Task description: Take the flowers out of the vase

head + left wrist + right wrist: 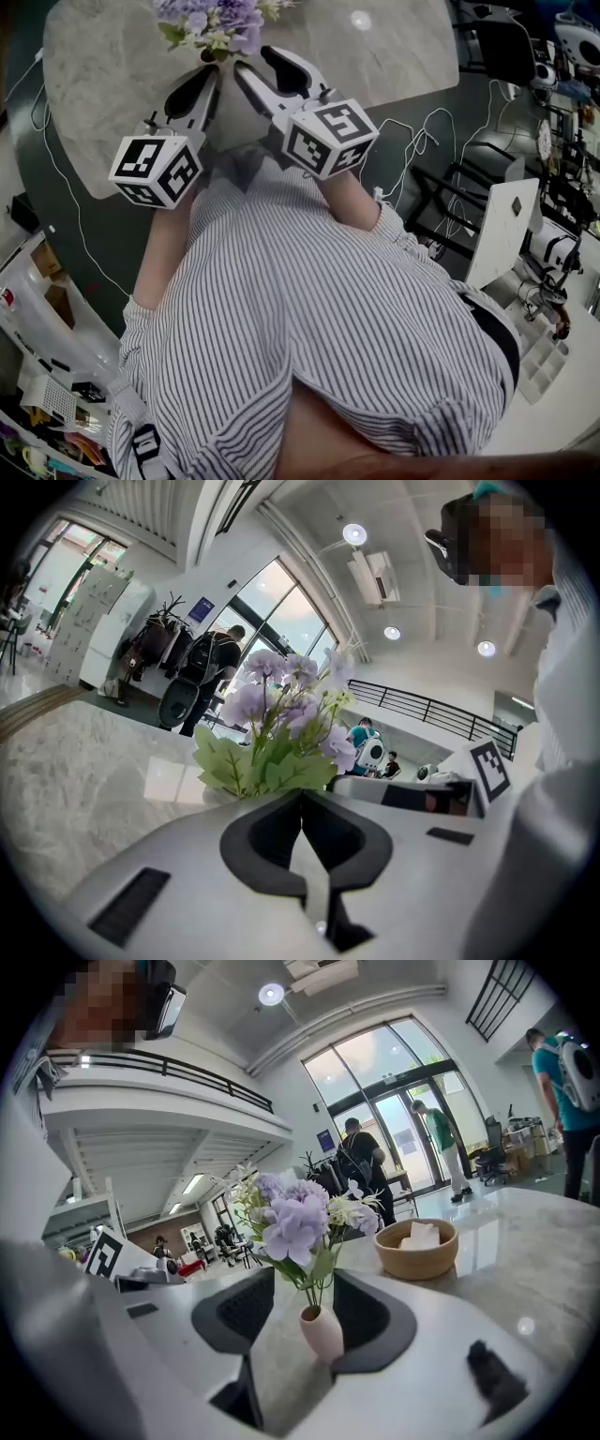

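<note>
A bunch of purple and white flowers (216, 21) with green leaves stands at the far side of the round marble table (112, 66). In the right gripper view the flowers (295, 1218) rise from a small pink vase (322, 1332). My right gripper (305, 1283) is open, and the vase stands between its jaws, close to the right-hand pad. In the head view the right gripper (253, 61) reaches in just right of the flowers. My left gripper (302, 794) is shut with nothing in it, its tips just short of the leaves (262, 766). In the head view the left gripper (214, 75) sits below the bouquet.
A wooden bowl (416, 1249) holding white paper stands on the table to the right of the vase. Cables (422, 141) trail on the floor beside the table. A white cabinet (506, 225) and cluttered benches stand to the right. People walk in the background.
</note>
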Available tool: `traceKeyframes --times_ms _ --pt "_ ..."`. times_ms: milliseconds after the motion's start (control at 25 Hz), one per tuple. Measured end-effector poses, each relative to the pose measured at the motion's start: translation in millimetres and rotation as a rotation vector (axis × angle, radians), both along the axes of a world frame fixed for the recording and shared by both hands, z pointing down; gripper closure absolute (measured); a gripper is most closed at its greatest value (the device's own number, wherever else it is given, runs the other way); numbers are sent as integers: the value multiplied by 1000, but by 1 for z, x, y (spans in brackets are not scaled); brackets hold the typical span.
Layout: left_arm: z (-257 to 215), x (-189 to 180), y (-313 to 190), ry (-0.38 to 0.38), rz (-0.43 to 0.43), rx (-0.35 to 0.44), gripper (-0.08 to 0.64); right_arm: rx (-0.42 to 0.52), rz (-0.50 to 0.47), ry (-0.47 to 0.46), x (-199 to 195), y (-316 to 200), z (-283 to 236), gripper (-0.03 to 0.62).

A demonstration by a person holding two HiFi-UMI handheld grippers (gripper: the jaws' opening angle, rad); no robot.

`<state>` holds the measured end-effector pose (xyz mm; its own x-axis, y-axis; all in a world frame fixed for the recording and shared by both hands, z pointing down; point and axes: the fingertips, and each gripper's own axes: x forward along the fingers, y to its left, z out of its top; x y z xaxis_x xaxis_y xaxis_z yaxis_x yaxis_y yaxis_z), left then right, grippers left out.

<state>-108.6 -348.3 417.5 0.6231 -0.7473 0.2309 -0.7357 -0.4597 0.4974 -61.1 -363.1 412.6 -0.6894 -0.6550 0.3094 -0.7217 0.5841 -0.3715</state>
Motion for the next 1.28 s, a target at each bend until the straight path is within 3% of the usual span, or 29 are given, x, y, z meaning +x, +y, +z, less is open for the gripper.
traceKeyframes --times_ms 280,720,1280 --pt "3 2 1 -11 -7 -12 549 7 -61 -40 -10 -6 -2 362" --pt "11 -7 -3 -25 -25 -36 549 -23 -80 -55 -24 -16 10 314" --pt "17 -20 -13 -31 -42 -50 549 -25 -29 -135 -30 -35 13 313"
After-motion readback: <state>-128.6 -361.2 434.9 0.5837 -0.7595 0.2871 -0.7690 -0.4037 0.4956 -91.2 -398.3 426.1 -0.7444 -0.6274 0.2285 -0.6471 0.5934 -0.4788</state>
